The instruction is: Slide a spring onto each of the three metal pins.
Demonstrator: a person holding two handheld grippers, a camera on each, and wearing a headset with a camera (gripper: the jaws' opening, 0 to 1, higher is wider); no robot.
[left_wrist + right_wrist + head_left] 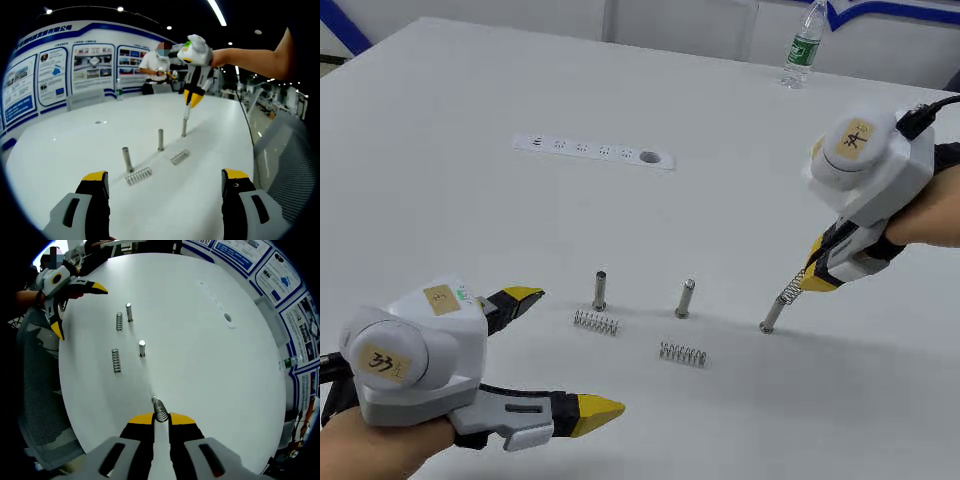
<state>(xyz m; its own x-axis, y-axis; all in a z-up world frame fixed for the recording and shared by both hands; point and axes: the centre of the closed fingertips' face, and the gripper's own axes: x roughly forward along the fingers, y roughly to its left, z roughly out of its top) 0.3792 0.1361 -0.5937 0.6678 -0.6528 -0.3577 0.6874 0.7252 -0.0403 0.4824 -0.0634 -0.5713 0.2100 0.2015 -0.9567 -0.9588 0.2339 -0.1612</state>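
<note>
Three metal pins stand upright on the white table: a left pin [600,290], a middle pin [685,298] and a right pin [772,313]. My right gripper [812,280] is shut on a spring [791,288], whose lower end sits over the top of the right pin [155,400]. Two loose springs lie flat, one [596,322] in front of the left pin and one [682,353] in front of the middle pin. My left gripper [568,350] hovers open at the near left, nothing between its fingers [95,187].
A white power strip [594,151] lies flat further back on the table. A plastic water bottle [804,45] stands at the far right edge. A person [156,67] stands beyond the table in the left gripper view.
</note>
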